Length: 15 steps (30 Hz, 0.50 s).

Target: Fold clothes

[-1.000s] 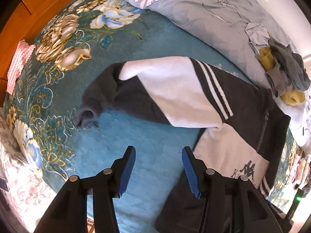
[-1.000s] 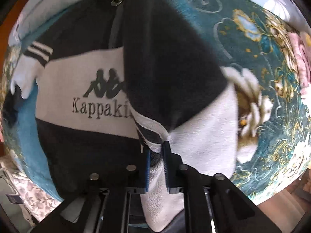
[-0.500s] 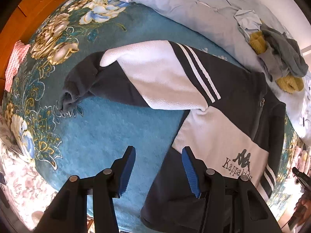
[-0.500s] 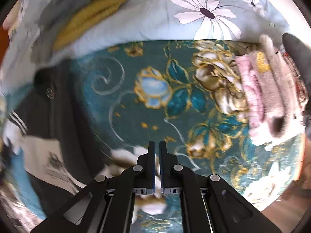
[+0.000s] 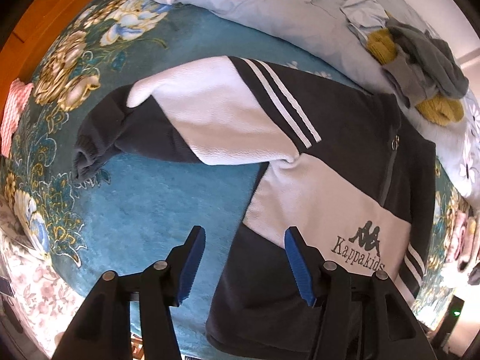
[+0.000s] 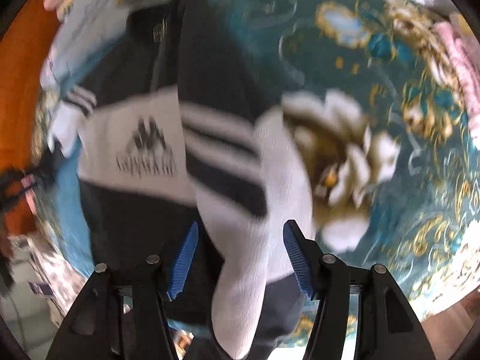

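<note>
Up close, the left gripper (image 5: 243, 258) has its jaws spread wide and empty, their ribbed blue pads (image 5: 192, 262) on black angular fingers, and it hangs above the bed. Between and beyond them lies the fleece jacket (image 5: 330, 156), soft and napped, in blocks of dark navy and white with twin white stripes and a printed "Kappakids" logo on the white chest band. Its hem corner sits just under the right-hand finger; its zip runs up the dark front. One sleeve (image 5: 180, 120) stretches out flat to the left, white at the upper arm and dark down to a gathered cuff. Under it spreads a plush teal blanket (image 5: 144, 207) with gold and white flowers. Farther off lie a rumpled pale grey quilt (image 5: 270, 3) with a daisy print and a heap of grey and mustard clothes (image 5: 420, 60).

The right gripper (image 6: 238, 259) is likewise parted, gripping nothing; the view is blurred. The jacket's other sleeve (image 6: 240, 240), white with dark stripes, lies between its fingers, running down towards the camera.
</note>
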### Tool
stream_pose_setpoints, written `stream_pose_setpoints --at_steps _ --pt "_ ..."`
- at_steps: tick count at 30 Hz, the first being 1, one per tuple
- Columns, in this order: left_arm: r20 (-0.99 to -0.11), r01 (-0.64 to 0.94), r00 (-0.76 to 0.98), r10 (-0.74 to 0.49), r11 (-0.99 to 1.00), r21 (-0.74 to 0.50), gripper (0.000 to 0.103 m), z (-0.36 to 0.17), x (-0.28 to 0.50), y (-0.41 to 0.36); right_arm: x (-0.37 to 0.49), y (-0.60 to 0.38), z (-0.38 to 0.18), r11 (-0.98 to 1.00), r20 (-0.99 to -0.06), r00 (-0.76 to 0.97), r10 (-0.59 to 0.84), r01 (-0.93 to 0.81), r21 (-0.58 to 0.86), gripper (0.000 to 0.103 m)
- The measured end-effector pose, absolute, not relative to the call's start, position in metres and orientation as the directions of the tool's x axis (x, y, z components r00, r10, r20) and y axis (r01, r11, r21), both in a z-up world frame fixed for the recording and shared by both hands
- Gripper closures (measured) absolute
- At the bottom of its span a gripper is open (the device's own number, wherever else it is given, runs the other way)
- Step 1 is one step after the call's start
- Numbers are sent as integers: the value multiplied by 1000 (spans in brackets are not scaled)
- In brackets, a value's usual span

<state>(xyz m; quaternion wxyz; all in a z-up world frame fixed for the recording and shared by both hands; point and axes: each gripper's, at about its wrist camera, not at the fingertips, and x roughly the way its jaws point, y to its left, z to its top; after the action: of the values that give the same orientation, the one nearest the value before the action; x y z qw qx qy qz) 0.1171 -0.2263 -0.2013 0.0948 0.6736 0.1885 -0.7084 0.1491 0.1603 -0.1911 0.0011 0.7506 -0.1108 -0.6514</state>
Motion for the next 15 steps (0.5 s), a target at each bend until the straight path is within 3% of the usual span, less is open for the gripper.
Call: stream_pose_setpoints --at_steps 1,3,5,7,15 --pt "-990 382 -73 120 -913 -139 44 -201 117 -225 155 159 -199 -969 -968 167 -189 -193 156 43" --pt "-990 378 -72 121 -915 -140 43 -201 118 -224 159 159 -205 -952 -955 190 -229 -246 179 55" --pt "-990 377 -70 123 -915 -140 43 -202 119 -224 159 162 -205 -948 -958 187 -218 -274 162 83" --pt "-990 383 -67 126 -913 -142 43 -203 121 -227 154 165 -201 -949 -963 178 -201 -280 147 92" --pt "-990 412 -70 123 -900 -141 43 -203 132 -237 105 214 -158 -981 -994 106 27 -189 -47 95"
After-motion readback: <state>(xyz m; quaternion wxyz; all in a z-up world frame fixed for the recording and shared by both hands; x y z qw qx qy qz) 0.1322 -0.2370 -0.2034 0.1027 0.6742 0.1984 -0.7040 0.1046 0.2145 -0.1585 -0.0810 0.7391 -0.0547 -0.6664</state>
